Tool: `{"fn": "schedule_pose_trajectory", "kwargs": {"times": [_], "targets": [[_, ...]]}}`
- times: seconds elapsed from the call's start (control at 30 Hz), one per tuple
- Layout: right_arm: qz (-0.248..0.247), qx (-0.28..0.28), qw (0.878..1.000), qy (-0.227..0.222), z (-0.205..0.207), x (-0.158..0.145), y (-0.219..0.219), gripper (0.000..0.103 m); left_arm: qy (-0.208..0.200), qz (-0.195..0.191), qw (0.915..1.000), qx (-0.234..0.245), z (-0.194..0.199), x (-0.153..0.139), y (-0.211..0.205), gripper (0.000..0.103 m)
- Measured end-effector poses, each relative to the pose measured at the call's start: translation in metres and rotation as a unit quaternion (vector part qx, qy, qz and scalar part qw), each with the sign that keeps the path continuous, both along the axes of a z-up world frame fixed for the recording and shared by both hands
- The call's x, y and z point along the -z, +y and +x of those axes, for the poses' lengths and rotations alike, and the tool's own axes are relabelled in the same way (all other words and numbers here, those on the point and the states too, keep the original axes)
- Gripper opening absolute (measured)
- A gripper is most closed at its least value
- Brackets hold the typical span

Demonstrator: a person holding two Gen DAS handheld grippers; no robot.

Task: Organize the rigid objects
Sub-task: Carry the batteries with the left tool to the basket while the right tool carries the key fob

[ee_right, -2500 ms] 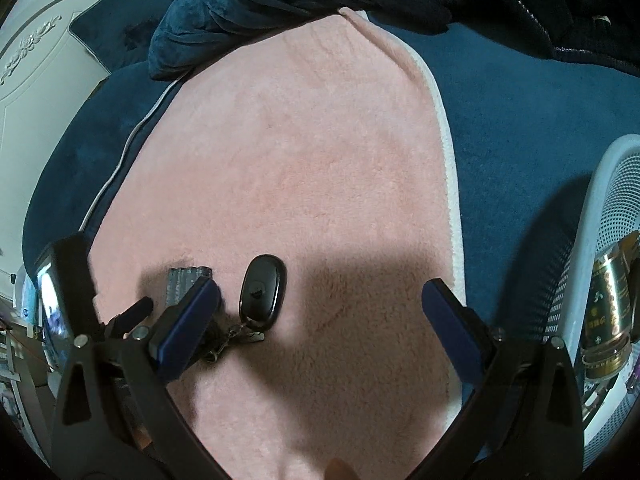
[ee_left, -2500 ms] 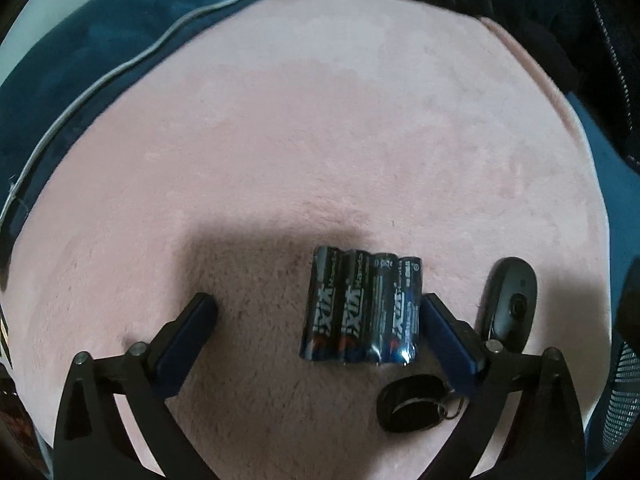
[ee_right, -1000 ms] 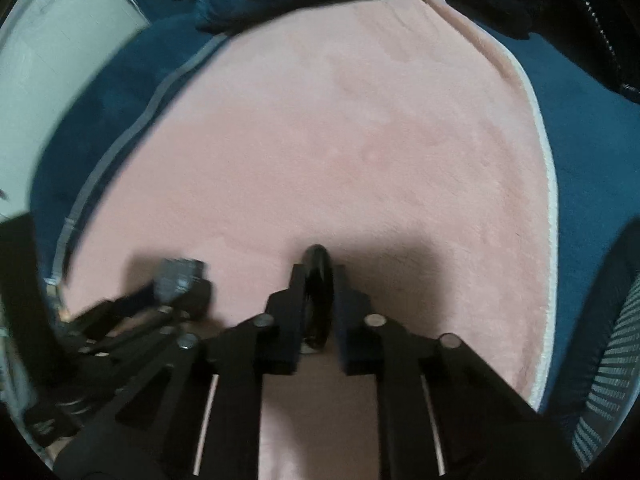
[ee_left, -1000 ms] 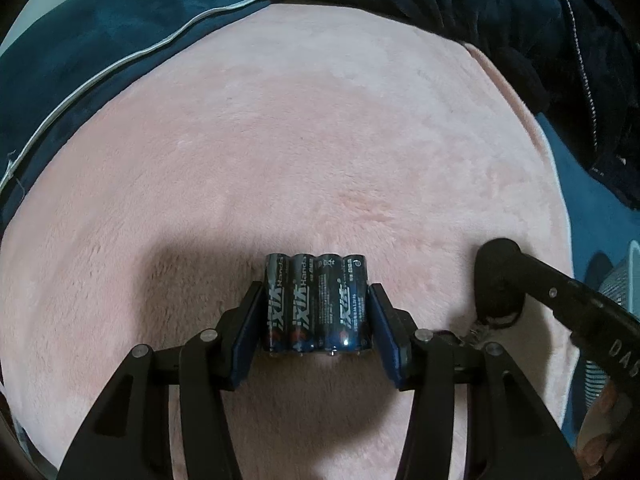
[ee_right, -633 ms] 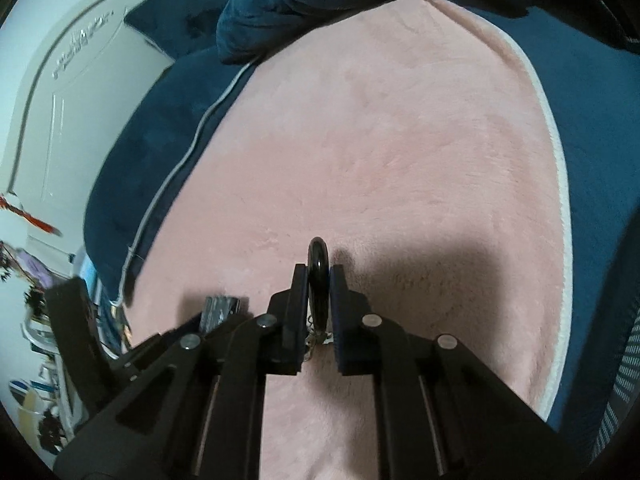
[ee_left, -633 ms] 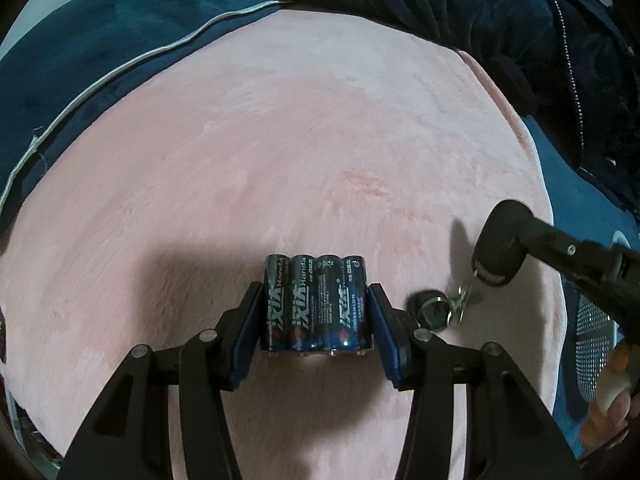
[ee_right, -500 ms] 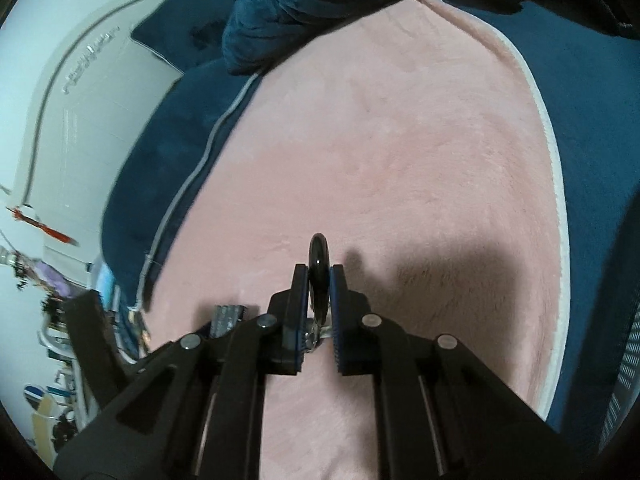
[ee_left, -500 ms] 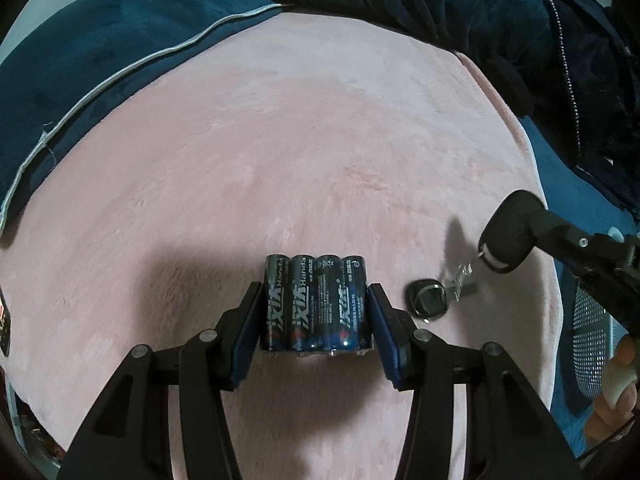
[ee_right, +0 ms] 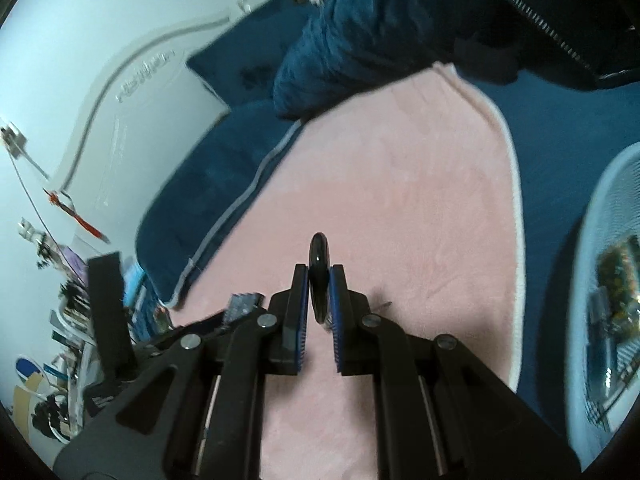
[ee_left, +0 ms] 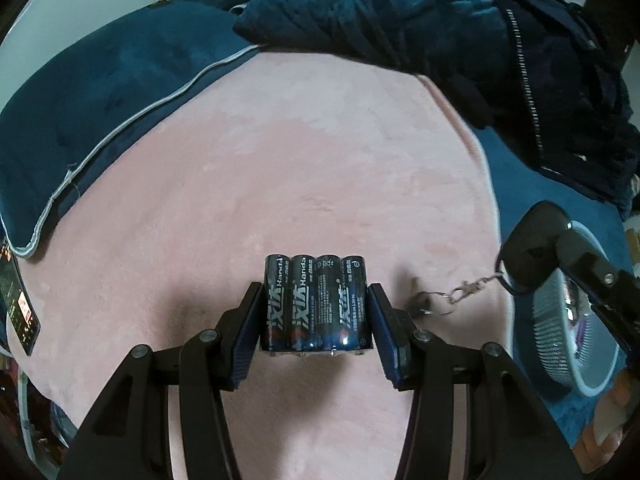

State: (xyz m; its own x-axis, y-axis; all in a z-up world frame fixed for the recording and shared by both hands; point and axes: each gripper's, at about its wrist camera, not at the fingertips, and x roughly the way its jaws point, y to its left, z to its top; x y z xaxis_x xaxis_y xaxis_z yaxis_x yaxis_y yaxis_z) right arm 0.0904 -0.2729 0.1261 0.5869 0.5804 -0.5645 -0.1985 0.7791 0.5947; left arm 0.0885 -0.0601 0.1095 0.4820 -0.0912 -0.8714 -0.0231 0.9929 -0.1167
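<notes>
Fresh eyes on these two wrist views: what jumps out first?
The four-pack of batteries clamped in the left gripper, dead centre of the left wrist view over the pink blanket. Next, the black key fob pinched edge-on in the right gripper, its chain dangling. At far right, a white mesh basket on the blue bedding.

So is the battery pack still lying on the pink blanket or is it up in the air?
In the air: the left gripper clamps the battery pack, its shadow on the pink blanket below.

Pink plush blanket (ee_left: 280,168) spread over a dark blue bedspread (ee_left: 100,92) with pale piping, rumpled navy throw (ee_left: 360,8) behind it, white panelled wall (ee_right: 100,60), cluttered shelves (ee_right: 60,320) at left, dim indoor light
</notes>
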Motion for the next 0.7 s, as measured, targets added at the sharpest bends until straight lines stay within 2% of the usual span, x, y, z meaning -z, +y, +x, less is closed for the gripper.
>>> {"fn": "schedule_pose_trajectory", "kwargs": {"times": [0.13,0.33,0.5,0.7], "targets": [[0.014,0.031,0.999,-0.016,-0.019,-0.015,-0.020,0.011,-0.009,-0.003,0.9999,0.014,-0.013,-0.014,-0.015,0.053],[0.040,0.072,0.996,-0.021,-0.041,-0.023,-0.049,0.011,-0.022,-0.013,0.9988,0.041,-0.021,-0.035,-0.047,0.053],[0.051,0.086,0.995,-0.025,-0.058,-0.025,-0.066,0.011,-0.033,-0.016,0.9972,0.065,-0.027,-0.052,-0.074,0.053],[0.054,0.100,0.992,-0.050,-0.073,-0.047,-0.083,0.011,-0.043,-0.018,0.9944,0.095,-0.030,-0.069,-0.106,0.053]]}}
